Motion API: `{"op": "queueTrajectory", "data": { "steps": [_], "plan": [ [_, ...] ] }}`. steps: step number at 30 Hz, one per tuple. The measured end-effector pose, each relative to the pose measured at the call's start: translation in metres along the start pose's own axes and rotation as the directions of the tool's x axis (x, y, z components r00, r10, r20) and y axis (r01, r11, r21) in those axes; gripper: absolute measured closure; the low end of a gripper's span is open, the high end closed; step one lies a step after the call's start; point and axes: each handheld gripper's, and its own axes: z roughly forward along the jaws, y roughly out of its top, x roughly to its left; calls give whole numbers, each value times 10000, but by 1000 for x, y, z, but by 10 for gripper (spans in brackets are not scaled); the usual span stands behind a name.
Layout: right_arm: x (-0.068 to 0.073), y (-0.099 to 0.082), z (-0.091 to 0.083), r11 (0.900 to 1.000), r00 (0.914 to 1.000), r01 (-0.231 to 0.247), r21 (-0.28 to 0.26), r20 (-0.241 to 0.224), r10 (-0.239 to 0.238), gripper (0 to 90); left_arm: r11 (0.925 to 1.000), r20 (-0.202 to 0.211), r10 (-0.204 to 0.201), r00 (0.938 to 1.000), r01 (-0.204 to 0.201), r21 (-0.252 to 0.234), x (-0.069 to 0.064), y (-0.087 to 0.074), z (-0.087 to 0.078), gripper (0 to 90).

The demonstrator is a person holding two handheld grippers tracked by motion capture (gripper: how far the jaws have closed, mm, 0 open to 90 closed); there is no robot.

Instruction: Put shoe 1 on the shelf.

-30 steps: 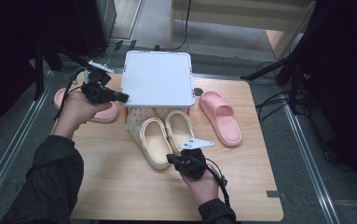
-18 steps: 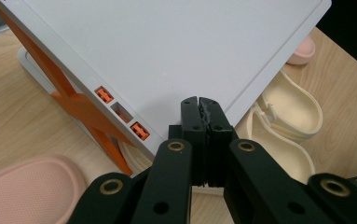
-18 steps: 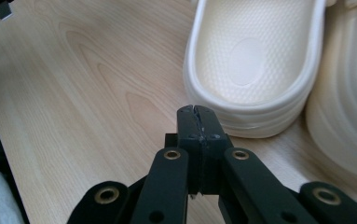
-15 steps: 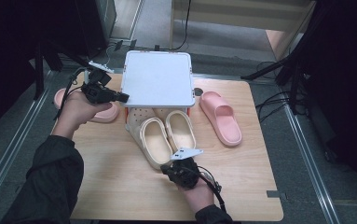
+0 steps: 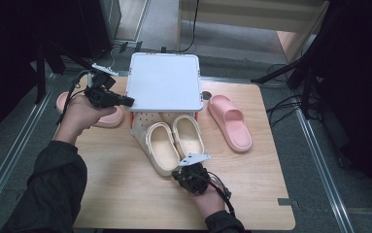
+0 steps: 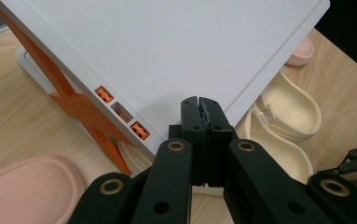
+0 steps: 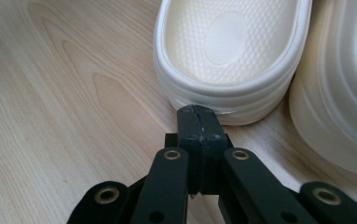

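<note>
Two cream clogs [image 5: 174, 141] lie side by side mid-table, toes under a white shelf [image 5: 164, 82] on orange legs [image 6: 80, 107]. My right gripper [image 5: 179, 174] is shut and empty, its tips right at the heel of the left cream clog [image 7: 227, 51], low over the wood. My left gripper [image 5: 127, 101], also shut and empty, is held at the shelf's left front corner, tips close to the white top [image 6: 167, 51]. One pink slide [image 5: 229, 121] lies right of the clogs. Another pink slide [image 5: 107, 117] lies under my left hand.
The wooden table [image 5: 120, 194] has bare room in front and at the right front. Its edges drop to a grey floor with rails on both sides. Dark equipment and cables stand behind and to the right.
My right gripper has dropped lower and drawn back toward the table's front, ending at the cream clog's heel. The left gripper has stayed put.
</note>
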Motion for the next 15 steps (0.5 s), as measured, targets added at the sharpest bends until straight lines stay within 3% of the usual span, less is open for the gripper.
{"op": "queueTrajectory", "data": {
  "steps": [15],
  "plan": [
    [20,22,19,9991,9993,339,-246,-116,-342,900,10000,43,51,10000,-51,53,-1,0,0,896]
  ]
}}
